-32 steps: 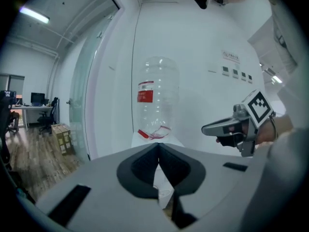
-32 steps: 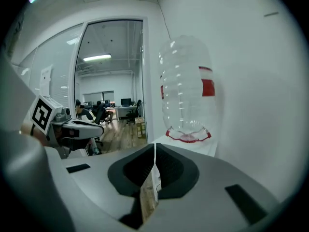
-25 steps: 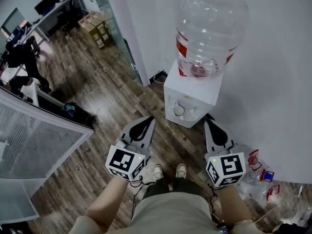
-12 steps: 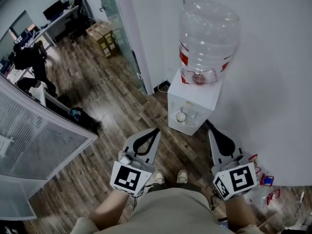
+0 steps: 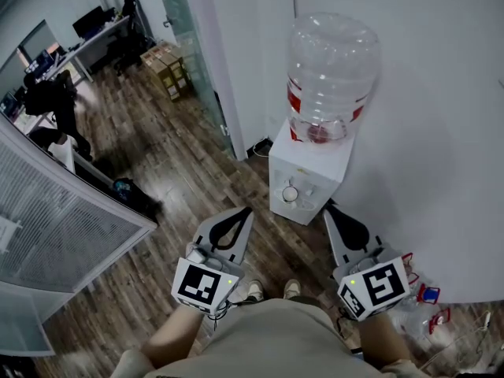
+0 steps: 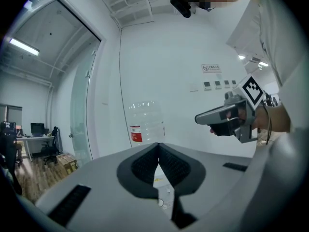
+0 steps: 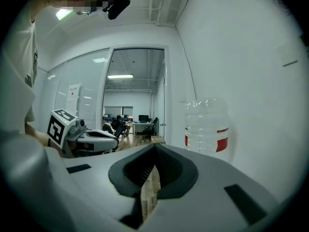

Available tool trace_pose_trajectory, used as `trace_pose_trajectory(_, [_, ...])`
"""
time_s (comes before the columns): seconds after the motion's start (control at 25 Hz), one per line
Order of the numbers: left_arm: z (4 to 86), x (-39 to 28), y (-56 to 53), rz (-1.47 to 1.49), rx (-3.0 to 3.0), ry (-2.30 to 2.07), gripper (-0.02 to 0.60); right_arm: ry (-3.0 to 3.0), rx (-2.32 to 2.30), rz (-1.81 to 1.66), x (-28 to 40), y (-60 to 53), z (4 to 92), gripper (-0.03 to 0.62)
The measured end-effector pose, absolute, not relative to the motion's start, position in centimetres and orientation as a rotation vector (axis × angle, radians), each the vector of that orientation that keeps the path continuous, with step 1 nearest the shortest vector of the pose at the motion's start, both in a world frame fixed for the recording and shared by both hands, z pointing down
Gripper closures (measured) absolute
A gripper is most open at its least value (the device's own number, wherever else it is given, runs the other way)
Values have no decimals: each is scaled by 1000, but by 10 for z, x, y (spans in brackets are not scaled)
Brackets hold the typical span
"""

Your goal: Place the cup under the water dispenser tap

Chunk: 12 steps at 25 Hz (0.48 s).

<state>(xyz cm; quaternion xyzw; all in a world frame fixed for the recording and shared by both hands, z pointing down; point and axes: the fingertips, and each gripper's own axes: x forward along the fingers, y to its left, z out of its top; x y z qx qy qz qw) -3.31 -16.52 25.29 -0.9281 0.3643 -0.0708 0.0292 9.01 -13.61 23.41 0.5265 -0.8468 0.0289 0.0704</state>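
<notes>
A white water dispenser (image 5: 303,176) stands against the wall with a clear bottle (image 5: 331,77) with a red label on top. A small round white part (image 5: 290,194) shows on its front. No cup is in sight in any view. My left gripper (image 5: 244,211) is shut and empty, pointing at the dispenser's lower left. My right gripper (image 5: 329,209) is also shut and empty, close to the dispenser's lower right corner. In the left gripper view the shut jaw tips (image 6: 158,145) sit below the bottle (image 6: 145,124). In the right gripper view the tips (image 7: 155,146) are left of the bottle (image 7: 206,127).
A glass partition and door frame (image 5: 197,61) stand left of the dispenser. Cardboard boxes (image 5: 165,65), desks and a person in dark clothes (image 5: 47,101) are further back. A white grille panel (image 5: 55,227) is at the left. Red-and-white clutter (image 5: 421,290) lies on the floor at the right.
The bottle now looks smaller and sits fully in the head view, and more of the office shows. Both grippers stay shut side by side in front of the dispenser.
</notes>
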Motion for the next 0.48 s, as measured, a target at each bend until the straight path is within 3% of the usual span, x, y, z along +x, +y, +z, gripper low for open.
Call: trace_pose_trajectory(0.48, [246, -36, -170, -196, -2869, 1129, 575, -2522, 1573, 3, 87, -145, 226, 588])
